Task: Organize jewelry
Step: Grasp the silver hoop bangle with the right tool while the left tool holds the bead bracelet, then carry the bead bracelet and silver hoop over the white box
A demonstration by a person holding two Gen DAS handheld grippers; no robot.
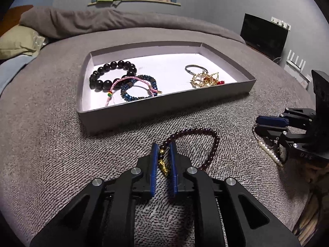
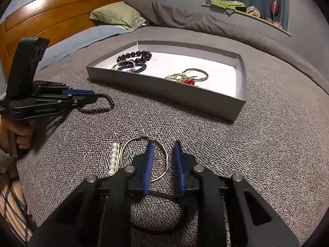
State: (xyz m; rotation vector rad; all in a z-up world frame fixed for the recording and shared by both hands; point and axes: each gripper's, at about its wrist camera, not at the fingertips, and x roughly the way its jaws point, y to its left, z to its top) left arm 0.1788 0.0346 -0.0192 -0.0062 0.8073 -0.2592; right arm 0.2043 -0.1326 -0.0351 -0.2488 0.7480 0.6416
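Underneath everything lies a bed (image 1: 51, 144) with a grey knitted blanket, and a shallow grey tray (image 1: 164, 103) with a white floor sits on it. Inside the tray, at its left end, a bracelet of big black beads (image 1: 98, 78), a dark blue beaded bracelet (image 1: 127, 94) and a pink cord bracelet (image 1: 117, 82) lie overlapping. Toward the right end a thin metal bangle (image 1: 192, 68) rests against a tangle of gold jewelry (image 1: 203, 79) with red stones.

On the blanket, just in front of the tray, lies a dark red bead bracelet (image 1: 213, 150) with a gold charm (image 1: 163, 164). The left gripper (image 1: 163, 152) is closed down narrowly around the charm end of it, its blue pads (image 1: 154, 156) on either side of the beads, though firm contact cannot be judged.

Further right, the right gripper (image 2: 163, 154) stands spread apart over a thin wire hoop (image 2: 131, 142); one side of the hoop passes between the fingers. A pearl hair clip (image 2: 114, 158) lies just beside the hoop, and a black hair tie (image 2: 160, 228) lies under the gripper body.
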